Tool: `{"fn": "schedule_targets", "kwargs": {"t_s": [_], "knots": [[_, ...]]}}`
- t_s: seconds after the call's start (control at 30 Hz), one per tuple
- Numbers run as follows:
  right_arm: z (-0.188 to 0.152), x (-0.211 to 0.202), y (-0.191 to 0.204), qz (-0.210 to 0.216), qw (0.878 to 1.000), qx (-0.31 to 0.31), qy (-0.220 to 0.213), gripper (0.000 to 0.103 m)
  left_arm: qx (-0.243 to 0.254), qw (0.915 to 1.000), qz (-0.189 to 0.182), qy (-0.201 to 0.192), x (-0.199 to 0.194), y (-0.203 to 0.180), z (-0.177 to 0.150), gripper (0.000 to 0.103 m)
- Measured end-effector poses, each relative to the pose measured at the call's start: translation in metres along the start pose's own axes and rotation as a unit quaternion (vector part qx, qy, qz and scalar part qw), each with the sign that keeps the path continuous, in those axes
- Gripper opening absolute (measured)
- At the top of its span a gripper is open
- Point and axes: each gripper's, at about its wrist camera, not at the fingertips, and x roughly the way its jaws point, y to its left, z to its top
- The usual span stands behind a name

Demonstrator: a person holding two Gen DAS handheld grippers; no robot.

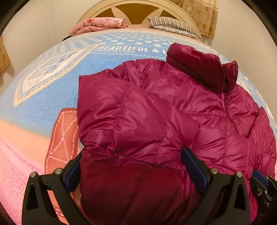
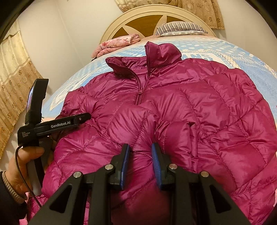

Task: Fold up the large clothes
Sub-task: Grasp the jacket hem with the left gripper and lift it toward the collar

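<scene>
Lying across the bed we find one magenta quilted down jacket (image 2: 181,107), front side up, collar (image 2: 155,53) toward the far headboard (image 2: 138,15) and zip closed up the chest. It rests on a blue, white and pink printed bedspread (image 1: 48,83) that bears the words "BEAUTIFUL & LOVE".

Left gripper (image 1: 133,155): we note its jaws spread wide, with a thick fold of the jacket's near-left part bulging up between the blue pads (image 1: 193,166). The pads lie against the fabric on either side; whether they actually pinch it, we cannot tell. In the right wrist view we see the same tool from the side at the jacket's left edge, held by the left hand (image 2: 22,166), a thin cable trailing below.

Right gripper (image 2: 140,150): jaws drawn partly together, with a puckered ridge of the jacket's near hem pinched between the blue pads (image 2: 125,162).

Further items at the far end of the bed:
- one folded pink floral blanket (image 2: 117,43), left of centre, against the headboard;
- one striped pillow (image 2: 180,27), to the right;
- beige patterned curtains (image 2: 15,83) on the left wall and behind the headboard.
</scene>
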Motion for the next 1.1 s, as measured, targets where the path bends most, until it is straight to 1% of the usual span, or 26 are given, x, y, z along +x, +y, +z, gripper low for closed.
{"fn": "schedule_targets", "kwargs": {"t_s": [0.27, 0.37, 0.4, 0.47, 0.5, 0.53, 0.6, 0.63, 0.67, 0.73, 0.8, 0.83, 0.93, 0.97, 1.07, 1.1], "knots": [[0.0, 0.0, -0.002, 0.002, 1.0, 0.002, -0.001, 0.028, 0.004, 1.0, 0.007, 0.0, 0.0, 0.002, 0.0, 0.103], [-0.001, 0.0, -0.004, 0.007, 1.0, 0.006, -0.002, 0.028, 0.009, 0.9998, 0.016, 0.0, -0.003, -0.003, 0.0, 0.103], [-0.001, 0.0, -0.004, 0.008, 1.0, 0.007, -0.003, 0.028, 0.011, 0.9997, 0.023, 0.001, -0.006, -0.004, 0.0, 0.103], [-0.001, -0.001, -0.005, 0.011, 1.0, 0.01, -0.004, 0.028, 0.032, 0.9976, 0.06, -0.007, -0.019, -0.012, -0.001, 0.103], [-0.001, -0.001, -0.006, 0.014, 1.0, 0.012, -0.004, 0.028, 0.051, 0.9955, 0.077, -0.018, -0.03, -0.017, -0.002, 0.103], [-0.002, -0.001, -0.007, 0.016, 1.0, 0.014, -0.005, 0.028, 0.073, 0.9936, 0.08, -0.032, -0.042, -0.023, -0.002, 0.103], [-0.002, -0.002, -0.008, 0.02, 1.0, 0.018, -0.007, 0.028, 0.099, 0.9909, 0.073, -0.054, -0.062, -0.031, 0.006, 0.103], [-0.002, -0.002, -0.008, 0.02, 1.0, 0.018, -0.008, 0.028, 0.1, 0.9907, 0.066, -0.064, -0.072, -0.033, 0.014, 0.103], [-0.002, -0.002, -0.008, 0.02, 1.0, 0.018, -0.008, 0.028, 0.092, 0.992, 0.054, -0.066, -0.078, -0.033, 0.023, 0.103], [-0.002, -0.002, -0.008, 0.019, 1.0, 0.017, -0.008, 0.028, 0.053, 0.9968, 0.005, -0.059, -0.083, -0.031, 0.051, 0.103], [-0.002, -0.002, -0.008, 0.022, 1.0, 0.018, -0.009, 0.028, 0.02, 0.9981, -0.03, -0.05, -0.076, -0.033, 0.077, 0.103], [-0.002, -0.002, -0.008, 0.022, 1.0, 0.019, -0.009, 0.028, 0.012, 0.998, -0.04, -0.048, -0.07, -0.036, 0.091, 0.103], [-0.002, -0.002, -0.009, 0.027, 0.999, 0.023, -0.011, 0.028, 0.007, 0.9985, -0.03, -0.045, -0.047, -0.054, 0.118, 0.103], [-0.002, -0.002, -0.009, 0.029, 0.999, 0.024, -0.011, 0.028, 0.004, 0.9986, -0.033, -0.041, -0.037, -0.059, 0.126, 0.103], [-0.003, -0.002, -0.01, 0.032, 0.999, 0.027, -0.012, 0.028, 0.017, 0.999, -0.027, -0.033, -0.011, -0.075, 0.138, 0.102], [-0.003, -0.002, -0.01, 0.032, 0.999, 0.027, -0.013, 0.028, 0.026, 0.9988, -0.022, -0.034, -0.003, -0.08, 0.14, 0.097]]}}
